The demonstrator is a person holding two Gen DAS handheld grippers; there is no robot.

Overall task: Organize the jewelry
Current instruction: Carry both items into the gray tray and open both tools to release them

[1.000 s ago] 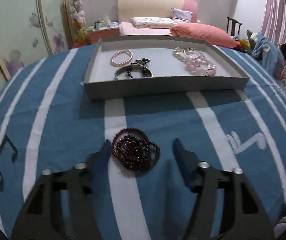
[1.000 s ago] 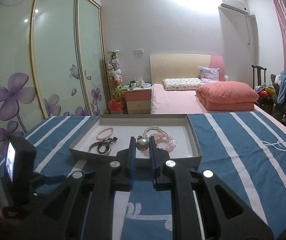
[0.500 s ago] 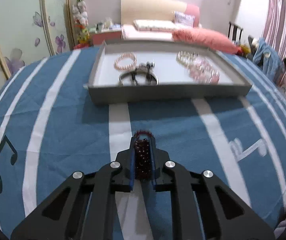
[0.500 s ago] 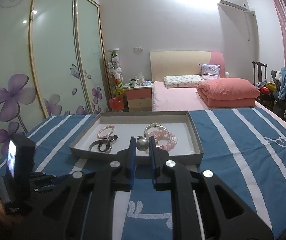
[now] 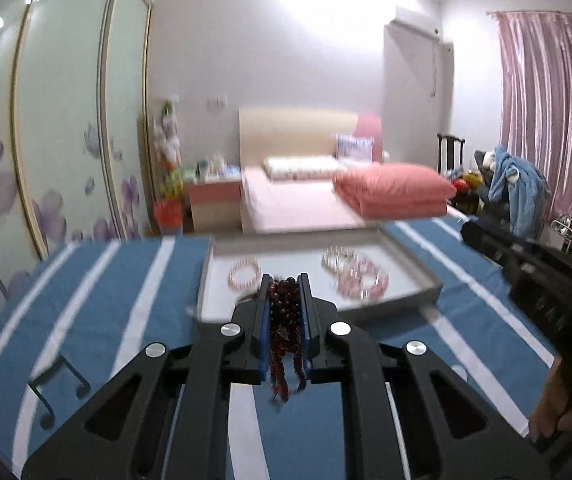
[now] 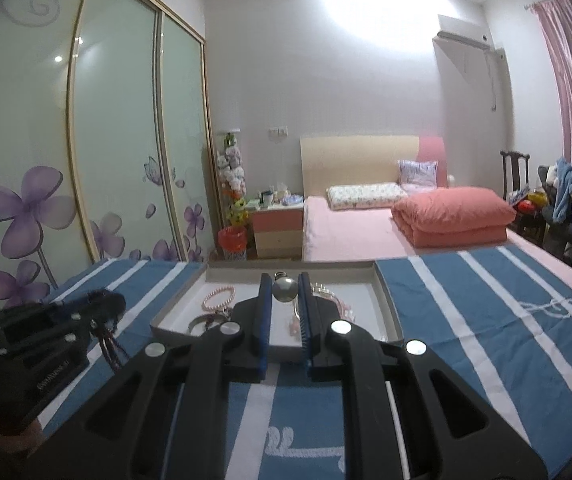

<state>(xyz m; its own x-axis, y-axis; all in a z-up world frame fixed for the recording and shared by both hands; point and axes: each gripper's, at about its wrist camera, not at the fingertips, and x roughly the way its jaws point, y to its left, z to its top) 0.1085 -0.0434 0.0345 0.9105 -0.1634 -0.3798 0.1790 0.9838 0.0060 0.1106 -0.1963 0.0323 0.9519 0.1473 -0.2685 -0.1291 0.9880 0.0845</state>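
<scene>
L gripper (image 5: 285, 286) & R gripper (image 6: 284, 285) clamped.

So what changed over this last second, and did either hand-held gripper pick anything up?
The left hand-held gripper shut on the dark red bead bracelet that lay on the blue cloth and lifted it; its loops now hang clear. The right hand-held gripper stayed shut on the silver ball before the tray.

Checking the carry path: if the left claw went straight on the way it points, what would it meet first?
Probably the gray tray; the left claw, gripping the dark red beads, aims into it, near the pink bracelet. Depth is uncertain.
</scene>
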